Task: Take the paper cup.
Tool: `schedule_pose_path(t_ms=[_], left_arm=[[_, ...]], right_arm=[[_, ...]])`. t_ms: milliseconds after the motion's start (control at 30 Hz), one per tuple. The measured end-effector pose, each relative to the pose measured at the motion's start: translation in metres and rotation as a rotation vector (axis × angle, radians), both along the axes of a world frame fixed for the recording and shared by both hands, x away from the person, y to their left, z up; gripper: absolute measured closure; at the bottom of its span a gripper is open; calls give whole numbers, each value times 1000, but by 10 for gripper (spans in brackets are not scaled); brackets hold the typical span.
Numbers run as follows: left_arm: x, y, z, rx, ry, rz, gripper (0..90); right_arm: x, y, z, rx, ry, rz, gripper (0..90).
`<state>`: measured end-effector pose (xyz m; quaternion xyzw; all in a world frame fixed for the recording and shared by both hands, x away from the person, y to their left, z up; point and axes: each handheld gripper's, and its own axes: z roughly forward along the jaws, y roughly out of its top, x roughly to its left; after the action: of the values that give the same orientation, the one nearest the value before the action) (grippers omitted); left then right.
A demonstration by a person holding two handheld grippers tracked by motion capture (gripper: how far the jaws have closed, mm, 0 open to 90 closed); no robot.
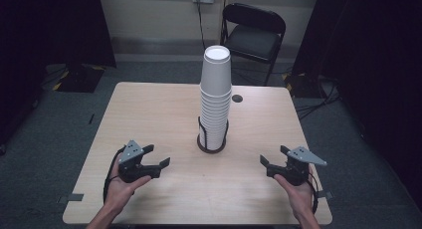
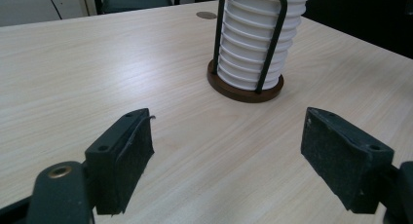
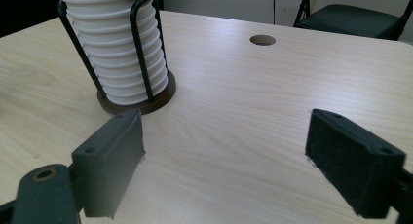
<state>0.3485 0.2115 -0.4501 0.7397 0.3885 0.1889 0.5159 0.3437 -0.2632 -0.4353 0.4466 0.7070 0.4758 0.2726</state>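
Far left of the high view: left gripper (image 1: 158, 156) held low over the near-left part of the wooden table (image 1: 149, 114), jaws spread wide with nothing between them, aimed toward the middle. In the left gripper view, same spread, bare wood between the two black pads, the stack of white paper cups (image 2: 258, 39) ahead and to the right, well apart from the jaws. At the table's centre: stack of white paper cups (image 1: 215, 97) standing upright in a black wire holder (image 1: 212, 139) on a round dark base, cups rising well above the wire loops. Just behind the stack and a little right, a small round cable hole (image 1: 237, 98) in the tabletop. At the near-right: right gripper (image 1: 273, 159), jaws likewise apart and empty, turned toward the centre, well apart from the holder. In the right gripper view, cups (image 3: 117, 48) ahead and to the left, bare wood between the pads. Beyond the table, a black folding chair (image 1: 254, 32) against the wall.
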Motion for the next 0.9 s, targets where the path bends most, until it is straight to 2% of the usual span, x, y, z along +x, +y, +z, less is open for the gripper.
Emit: schedule_pose_path(t_ms=[100,200,233,300,367,400,600,667,900], left_arm=[[1,-1,-1,-3,-1,-2,192],[2,-1,0,2,-1,-5,192],[2,-1,0,2,0,-4,192],[3,-2,0,4,0,-4,192],[2,-3,0,6,-1,-7,192],[1,-4,0,7,-4,-8,192],[1,-4,0,12,-5,-16,193],[0,-4,0,6,-5,-16,194],[-1,-1,1,-5,-3,-14,198]], right_arm=[[0,1,0,-2,1,6,167],[1,2,0,-3,-4,7,223],[1,3,0,-12,-5,-3,262],[1,3,0,-25,-1,-16,282],[0,2,1,-16,5,-12,286],[-1,0,4,-8,-15,0,287],[-2,0,14,16,-38,19,267],[-3,0,17,37,-47,32,235],[-4,9,28,59,-55,65,212]])
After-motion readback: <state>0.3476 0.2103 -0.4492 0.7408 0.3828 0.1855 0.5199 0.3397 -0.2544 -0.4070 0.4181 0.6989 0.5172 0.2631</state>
